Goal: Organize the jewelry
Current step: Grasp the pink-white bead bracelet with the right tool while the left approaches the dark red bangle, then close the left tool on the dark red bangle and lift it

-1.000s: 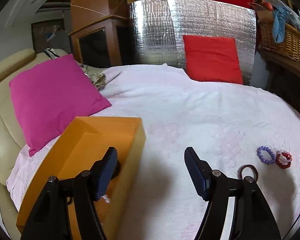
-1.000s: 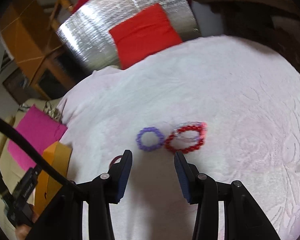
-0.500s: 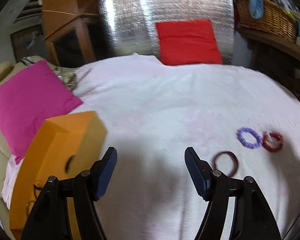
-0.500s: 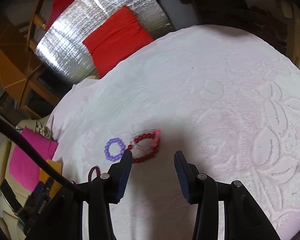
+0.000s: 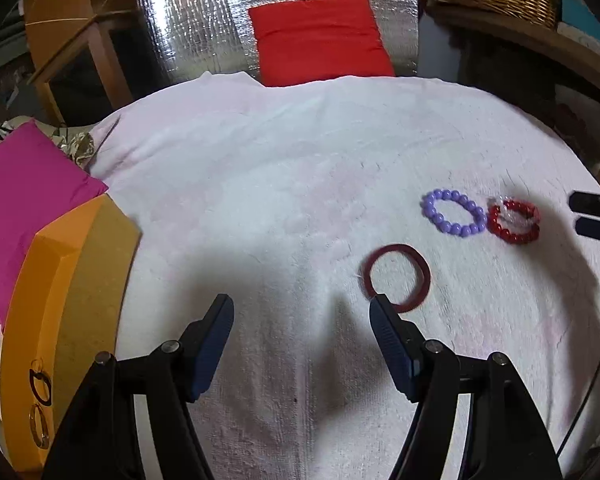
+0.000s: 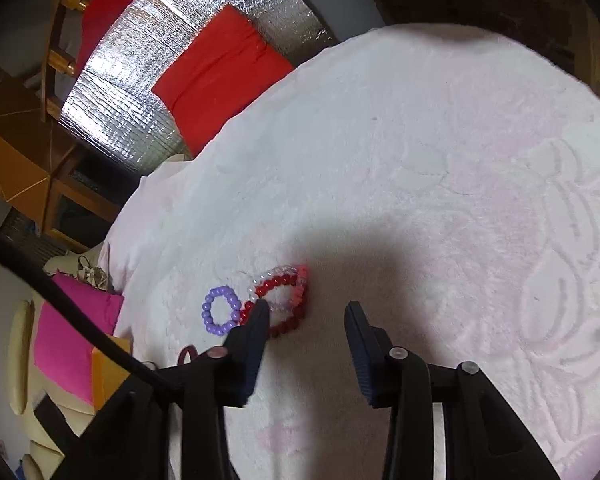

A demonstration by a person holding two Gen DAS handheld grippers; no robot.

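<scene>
Left gripper (image 5: 300, 312), jaws apart and empty, is hovering beside a flat dark-red bangle (image 5: 397, 278) lying at its right fingertip; purple bead bracelet (image 5: 453, 212), long axis crosswise, is resting beyond.

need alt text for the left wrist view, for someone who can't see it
The open left gripper hovers over a white towel, its right fingertip overlapping the near edge of a dark red bangle. Beyond lie a purple bead bracelet and a red bead bracelet, touching. An orange box sits at left beside a pink cushion.
</scene>
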